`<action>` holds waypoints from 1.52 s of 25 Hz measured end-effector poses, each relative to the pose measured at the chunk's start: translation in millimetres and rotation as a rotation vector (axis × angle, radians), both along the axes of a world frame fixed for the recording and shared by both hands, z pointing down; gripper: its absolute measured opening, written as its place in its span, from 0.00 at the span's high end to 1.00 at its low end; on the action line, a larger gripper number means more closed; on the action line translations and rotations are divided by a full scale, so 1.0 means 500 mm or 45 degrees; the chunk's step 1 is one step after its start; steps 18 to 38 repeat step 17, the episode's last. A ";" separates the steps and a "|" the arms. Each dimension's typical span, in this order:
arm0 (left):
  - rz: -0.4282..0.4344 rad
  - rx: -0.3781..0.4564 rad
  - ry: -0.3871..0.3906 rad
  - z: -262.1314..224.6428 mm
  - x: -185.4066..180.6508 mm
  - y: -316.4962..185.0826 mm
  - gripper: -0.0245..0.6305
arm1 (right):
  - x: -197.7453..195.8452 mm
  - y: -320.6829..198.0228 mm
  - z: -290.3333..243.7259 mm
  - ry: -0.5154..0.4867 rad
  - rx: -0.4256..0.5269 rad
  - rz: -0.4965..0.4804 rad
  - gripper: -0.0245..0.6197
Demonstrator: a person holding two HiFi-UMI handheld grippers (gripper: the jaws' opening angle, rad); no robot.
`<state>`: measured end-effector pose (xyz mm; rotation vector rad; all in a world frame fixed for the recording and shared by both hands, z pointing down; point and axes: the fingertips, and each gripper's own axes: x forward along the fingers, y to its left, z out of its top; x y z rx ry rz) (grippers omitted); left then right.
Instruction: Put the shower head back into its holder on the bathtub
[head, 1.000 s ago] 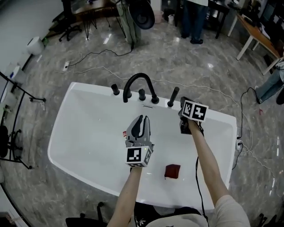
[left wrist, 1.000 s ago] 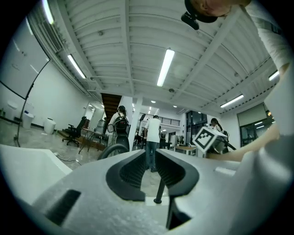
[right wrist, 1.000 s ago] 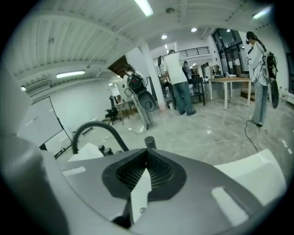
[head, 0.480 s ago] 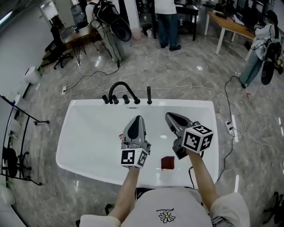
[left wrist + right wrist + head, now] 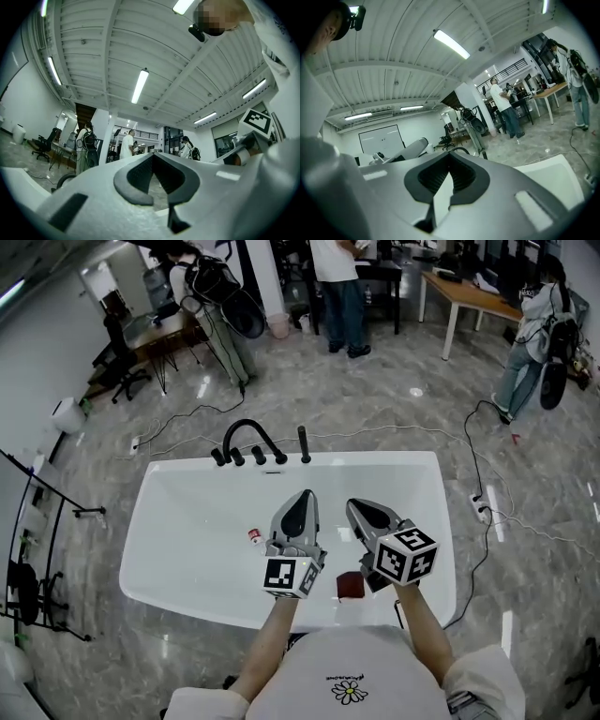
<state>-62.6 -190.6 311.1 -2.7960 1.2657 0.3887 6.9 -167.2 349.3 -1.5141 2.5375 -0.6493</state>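
Note:
The black shower head (image 5: 305, 444) stands upright on the white bathtub's far rim (image 5: 375, 459), just right of the curved black faucet (image 5: 246, 435) and its knobs. Both grippers hover side by side over the tub's near half, well short of that rim. My left gripper (image 5: 302, 495) is shut with nothing between its jaws, and the left gripper view (image 5: 153, 155) shows them pointing slightly upward at the room. My right gripper (image 5: 354, 506) is also shut and empty (image 5: 449, 155), aimed roughly level across the tub.
A dark red block (image 5: 351, 585) lies on the tub floor under the grippers, and a small red-and-white item (image 5: 254, 537) lies to their left. Cables (image 5: 487, 465) run over the marble floor around the tub. People (image 5: 337, 277) and desks stand at the back; a black stand (image 5: 37, 521) is at left.
Both grippers have drawn back from the faucet rim toward the tub's near edge and risen. The right gripper, which was beside the shower head, now hangs next to the left one.

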 end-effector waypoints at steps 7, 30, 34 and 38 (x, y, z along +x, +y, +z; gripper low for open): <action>0.000 0.003 -0.027 -0.002 -0.006 0.034 0.97 | -0.007 0.027 -0.011 0.035 0.018 -0.009 0.95; 0.004 0.021 -0.049 0.011 0.020 0.052 0.97 | 0.012 0.046 -0.002 0.032 0.047 -0.019 0.95; 0.004 0.021 -0.049 0.011 0.020 0.052 0.97 | 0.012 0.046 -0.002 0.032 0.047 -0.019 0.95; 0.004 0.021 -0.049 0.011 0.020 0.052 0.97 | 0.012 0.046 -0.002 0.032 0.047 -0.019 0.95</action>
